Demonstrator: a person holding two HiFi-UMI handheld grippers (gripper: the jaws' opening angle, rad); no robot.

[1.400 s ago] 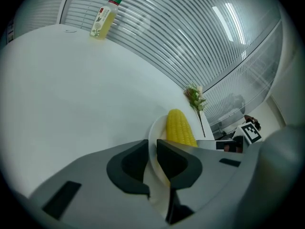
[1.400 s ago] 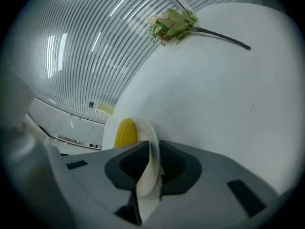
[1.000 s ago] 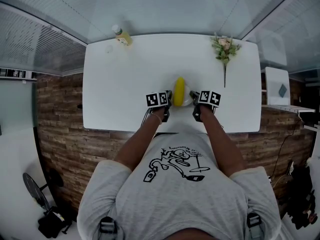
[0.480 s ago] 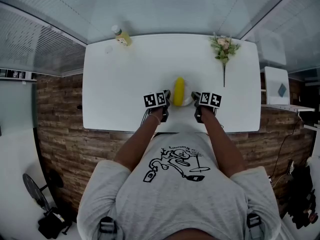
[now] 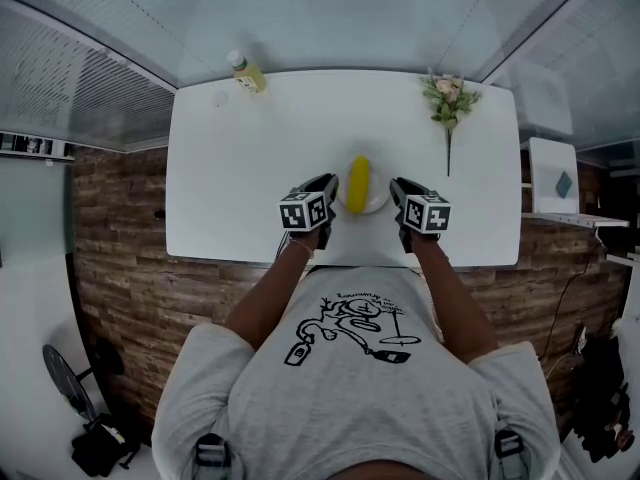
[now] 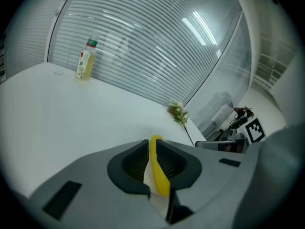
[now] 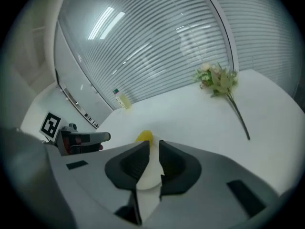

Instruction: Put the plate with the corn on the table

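Head view: plate (image 5: 376,200) w/ corn (image 5: 358,180) over table (image 5: 250,168). L gripper (image 5: 333,180) at plate's left rim, R gripper (image 5: 395,183) at its right. Cubes nearer cam than 0.5 s ago.
L gripper view: jaws clamped on plate rim, sightline now level.
R gripper view: same (plate-table contact unclear). Prob. set-down stage.

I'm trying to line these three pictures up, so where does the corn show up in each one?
Head view: corn at centre, on the plate between left claw and right claw.
Left gripper view: low centre, a yellow sliver seen in the left claw's gap.
Right gripper view: only its yellow tip, just above the right claw.
Shared landmark: the flower sprig on the table.
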